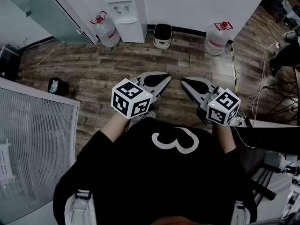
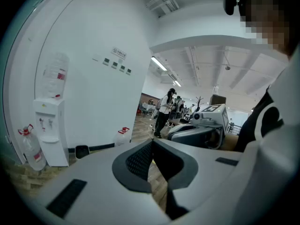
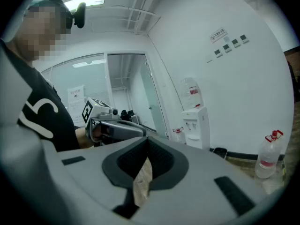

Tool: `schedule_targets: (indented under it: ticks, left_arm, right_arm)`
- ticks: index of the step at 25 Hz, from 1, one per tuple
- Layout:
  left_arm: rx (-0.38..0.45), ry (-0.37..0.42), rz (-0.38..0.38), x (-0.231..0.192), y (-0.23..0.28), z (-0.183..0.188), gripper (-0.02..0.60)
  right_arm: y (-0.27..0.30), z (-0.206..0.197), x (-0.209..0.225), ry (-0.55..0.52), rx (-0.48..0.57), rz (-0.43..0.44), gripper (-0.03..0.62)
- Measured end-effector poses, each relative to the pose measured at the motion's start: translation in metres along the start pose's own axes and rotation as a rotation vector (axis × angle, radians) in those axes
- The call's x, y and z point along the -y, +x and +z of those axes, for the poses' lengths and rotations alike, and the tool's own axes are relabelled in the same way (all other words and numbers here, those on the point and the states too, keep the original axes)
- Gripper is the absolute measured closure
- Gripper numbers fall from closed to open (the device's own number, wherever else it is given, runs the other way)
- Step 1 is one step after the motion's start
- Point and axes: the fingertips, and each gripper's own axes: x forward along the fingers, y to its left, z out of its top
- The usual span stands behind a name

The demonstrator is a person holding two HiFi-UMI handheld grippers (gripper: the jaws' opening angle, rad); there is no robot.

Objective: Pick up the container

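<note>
I hold both grippers at chest height over a wooden floor, their tips pointing toward each other. My left gripper (image 1: 161, 81) is shut, its dark pads meeting with nothing between them (image 2: 152, 143). Opposite it, the right gripper (image 1: 186, 83) is shut too and empty (image 3: 147, 143). Each gripper shows in the other's view: the right one (image 2: 202, 124) and the left one (image 3: 108, 122). A small white bin with a dark top (image 1: 162, 35) stands against the far wall, well away from both grippers.
A white water dispenser (image 1: 125, 11) stands at the wall between two clear water jugs (image 1: 106, 30) (image 1: 218, 37). A dark object (image 1: 57, 86) lies on the floor at the left, beside a grey ribbed panel (image 1: 33, 144). Cables and stand legs (image 1: 281, 93) crowd the right side.
</note>
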Motion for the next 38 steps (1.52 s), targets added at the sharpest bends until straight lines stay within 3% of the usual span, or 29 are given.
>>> schedule_targets:
  ticks: [7,19,28,38]
  left_arm:
    - [0.003,0.019,0.012,0.014,-0.001,0.004,0.565]
    - [-0.014,-0.012,0.016,-0.010,0.011,-0.005,0.565]
    - [-0.042,-0.043,0.000,-0.071,0.037,0.001,0.565]
    - [-0.116,-0.120,-0.030,-0.195,0.085,0.018,0.565]
  right_arm:
    - [-0.012,0.003,-0.006,-0.015,0.013,0.015,0.568]
    - [0.010,-0.006,0.010,0.030,0.004,0.063,0.568]
    - [0.054,-0.004,0.063,0.089,-0.009,0.065,0.568]
    - [0.144,0.011,0.158,0.190,-0.047,0.025,0.568]
